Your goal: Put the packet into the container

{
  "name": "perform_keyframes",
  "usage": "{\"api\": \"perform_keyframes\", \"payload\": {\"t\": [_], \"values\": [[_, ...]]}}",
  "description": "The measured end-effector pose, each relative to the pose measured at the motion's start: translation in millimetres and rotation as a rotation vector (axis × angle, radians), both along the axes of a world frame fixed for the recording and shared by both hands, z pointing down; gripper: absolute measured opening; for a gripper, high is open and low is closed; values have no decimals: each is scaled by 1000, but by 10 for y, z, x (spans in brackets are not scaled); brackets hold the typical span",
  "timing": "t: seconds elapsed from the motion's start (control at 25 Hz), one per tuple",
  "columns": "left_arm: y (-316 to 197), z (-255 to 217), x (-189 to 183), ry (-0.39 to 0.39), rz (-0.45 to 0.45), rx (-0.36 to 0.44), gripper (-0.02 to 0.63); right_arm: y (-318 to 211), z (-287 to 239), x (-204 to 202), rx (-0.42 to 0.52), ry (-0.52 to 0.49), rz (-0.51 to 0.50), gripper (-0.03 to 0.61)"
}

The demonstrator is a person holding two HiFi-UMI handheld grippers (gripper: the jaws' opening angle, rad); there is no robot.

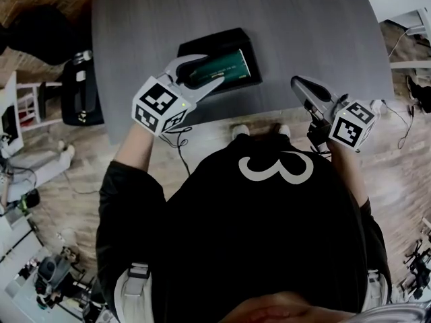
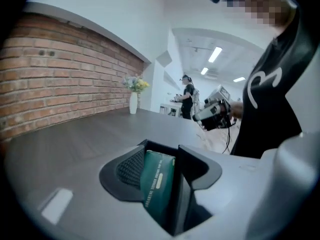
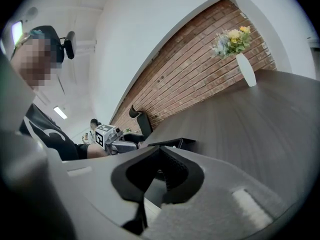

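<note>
A green packet point(image 1: 229, 66) lies over a black container point(image 1: 209, 40) at the near middle of the grey table point(image 1: 303, 25). My left gripper point(image 1: 210, 69) reaches in from the left and straddles the packet's left end. In the left gripper view the packet point(image 2: 157, 184) stands on edge between the jaws of the left gripper point(image 2: 161, 159), and both pads press on its faces. My right gripper point(image 1: 300, 85) hovers by the table's front edge at the right, shut and holding nothing. In the right gripper view the pads of the right gripper point(image 3: 155, 176) meet, with the container point(image 3: 172, 143) beyond them.
A white vase of flowers point(image 3: 247, 69) stands on the far end of the table by the brick wall point(image 2: 60, 79). A black chair point(image 1: 81, 89) stands left of the table. A person point(image 2: 189, 96) is in the background. The table's front edge point(image 1: 269, 116) runs close to my body.
</note>
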State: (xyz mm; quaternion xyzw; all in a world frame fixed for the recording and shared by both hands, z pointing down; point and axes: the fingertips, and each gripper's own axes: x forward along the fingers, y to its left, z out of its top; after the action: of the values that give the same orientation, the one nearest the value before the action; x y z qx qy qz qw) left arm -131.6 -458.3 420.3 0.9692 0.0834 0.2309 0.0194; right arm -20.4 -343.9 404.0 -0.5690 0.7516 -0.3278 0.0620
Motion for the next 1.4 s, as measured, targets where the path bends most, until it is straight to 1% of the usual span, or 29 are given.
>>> {"api": "perform_keyframes", "payload": {"t": [0.04,0.08,0.24,0.32,0.36,0.4,0.44,0.48,0.6,0.68,0.76,0.88,1.04,1.24,1.4], "values": [[29,-79,-23,25,-43,-42,205,-12,-36,-3,11,4,-10,2],[56,-154,-46,49,-84,-76,197,-26,-80,-5,23,4,-20,2],[151,-471,-128,141,-223,-183,128,-123,-321,-43,98,2,-64,2],[238,-616,-181,169,-263,-213,91,-161,-486,-105,144,-3,-91,2],[292,-678,-207,177,-274,-218,60,-177,-572,-140,165,-7,-106,2],[345,-739,-232,185,-284,-221,46,-192,-655,-175,184,-9,-121,2],[386,-798,-258,195,-302,-226,33,-206,-729,-213,201,-9,-138,2],[411,-853,-281,206,-331,-235,5,-216,-791,-254,216,-5,-157,2],[468,-1041,-328,248,-438,-274,11,-217,-919,-372,247,22,-221,2],[541,-1188,-332,287,-473,-284,11,-205,-995,-435,261,23,-260,2],[613,-1287,-321,301,-491,-269,11,-184,-1073,-494,277,15,-295,2],[705,-1330,-276,300,-489,-239,11,-152,-1144,-537,299,16,-319,2],[787,-1317,-249,297,-472,-222,11,-119,-1167,-542,312,30,-316,2],[810,-1343,-251,314,-491,-207,11,-57,-1185,-545,321,45,-305,2],[892,-1371,-239,319,-462,-184,11,-7,-1246,-540,338,63,-295,0]]}}
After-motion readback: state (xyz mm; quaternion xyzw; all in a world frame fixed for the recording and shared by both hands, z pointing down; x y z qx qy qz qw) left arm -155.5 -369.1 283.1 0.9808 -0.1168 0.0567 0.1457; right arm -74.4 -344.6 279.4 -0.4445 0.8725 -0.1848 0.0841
